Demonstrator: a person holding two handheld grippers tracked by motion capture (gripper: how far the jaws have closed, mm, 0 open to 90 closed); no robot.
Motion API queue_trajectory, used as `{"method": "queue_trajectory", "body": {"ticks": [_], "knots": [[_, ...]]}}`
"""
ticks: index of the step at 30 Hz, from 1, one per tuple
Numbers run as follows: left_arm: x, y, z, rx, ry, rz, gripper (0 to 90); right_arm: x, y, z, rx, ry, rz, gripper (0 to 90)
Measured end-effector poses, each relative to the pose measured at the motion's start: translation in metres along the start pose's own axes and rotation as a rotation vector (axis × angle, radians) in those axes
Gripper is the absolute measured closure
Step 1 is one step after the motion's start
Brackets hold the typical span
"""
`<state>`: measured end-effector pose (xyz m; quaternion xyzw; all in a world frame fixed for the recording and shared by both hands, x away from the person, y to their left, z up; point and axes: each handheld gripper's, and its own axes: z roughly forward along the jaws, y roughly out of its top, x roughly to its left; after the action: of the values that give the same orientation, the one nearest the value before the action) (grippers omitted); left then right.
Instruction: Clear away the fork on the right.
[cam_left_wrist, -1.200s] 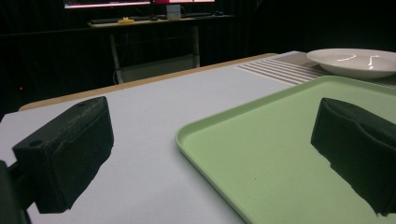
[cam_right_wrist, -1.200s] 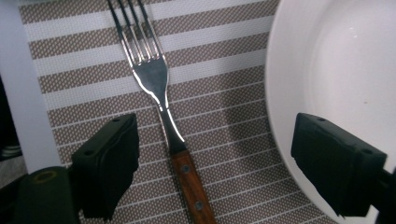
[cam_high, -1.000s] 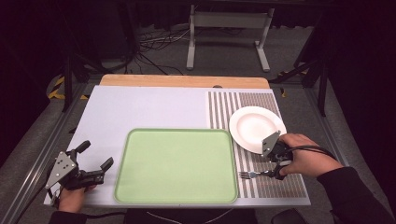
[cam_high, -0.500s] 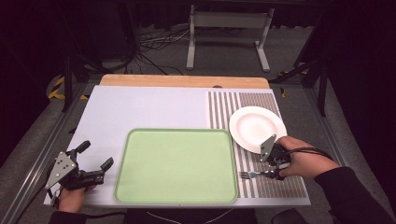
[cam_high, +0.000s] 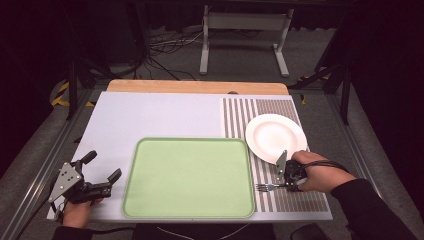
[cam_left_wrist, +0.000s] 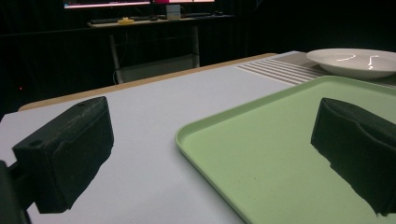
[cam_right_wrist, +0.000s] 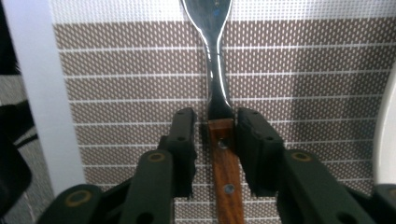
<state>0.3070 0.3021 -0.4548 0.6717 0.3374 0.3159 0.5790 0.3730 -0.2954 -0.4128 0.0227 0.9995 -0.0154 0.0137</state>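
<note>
The fork (cam_right_wrist: 218, 84) lies on the striped mat (cam_high: 295, 195), just beside the plate (cam_high: 276, 136). The right gripper (cam_right_wrist: 219, 135) has just been closing its jaws around the wooden handle, small gaps remaining. The left gripper (cam_high: 102, 172) rests released beside the tray (cam_high: 190, 175).

I think I am working in a lab or a test room, not a home. The room is very dark all around, and only the table (cam_high: 150, 115) is lit. The table has a metal frame (cam_high: 47, 165) along its left edge. Past its far edge I see a bare grey floor (cam_high: 240, 60) with loose cables (cam_high: 165, 45) lying on it and a metal stand (cam_high: 245, 35). In the left gripper view, far behind the table, there is a desk (cam_left_wrist: 154, 21) with lit screens (cam_left_wrist: 112, 3) on it.
</note>
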Motion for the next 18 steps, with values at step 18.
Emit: {"method": "queue_trajectory", "body": {"ticks": [18], "knots": [[0.0,0.0,0.0,0.0,-0.001,0.0,0.0,0.0011,0.0039,0.0007,0.03,-0.008,-0.034,77.4]]}}
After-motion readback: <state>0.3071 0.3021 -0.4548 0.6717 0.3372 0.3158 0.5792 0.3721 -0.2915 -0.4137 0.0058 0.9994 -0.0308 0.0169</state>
